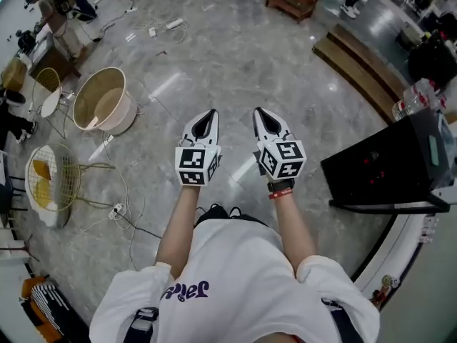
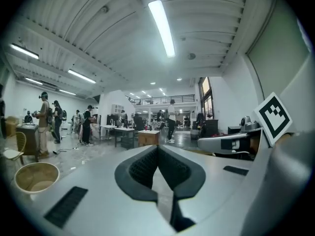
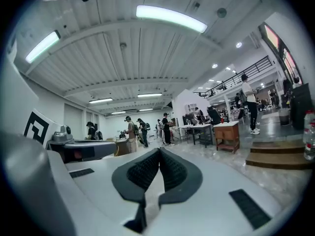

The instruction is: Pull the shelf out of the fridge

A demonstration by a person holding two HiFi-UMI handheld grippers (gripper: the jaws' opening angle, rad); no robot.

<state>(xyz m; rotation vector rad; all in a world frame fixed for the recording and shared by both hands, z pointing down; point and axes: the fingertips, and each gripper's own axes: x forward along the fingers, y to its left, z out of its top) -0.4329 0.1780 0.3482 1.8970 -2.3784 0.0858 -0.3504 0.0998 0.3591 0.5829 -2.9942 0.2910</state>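
While the person holds them side by side above the grey polished floor [image 1: 235, 56], the left gripper [image 1: 206, 120] and right gripper [image 1: 264, 118] both have their jaws pressed together, with nothing between them. A beige tub [image 1: 103, 100] stands at left. A black box [image 1: 385, 166] sits at right; whether it is the fridge I cannot tell, and the shelf cannot be made out

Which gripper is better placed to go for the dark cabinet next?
Right, probably. Both grippers are shut, empty and side by side, but the right gripper sits nearer the dark cabinet on that side than the left gripper.
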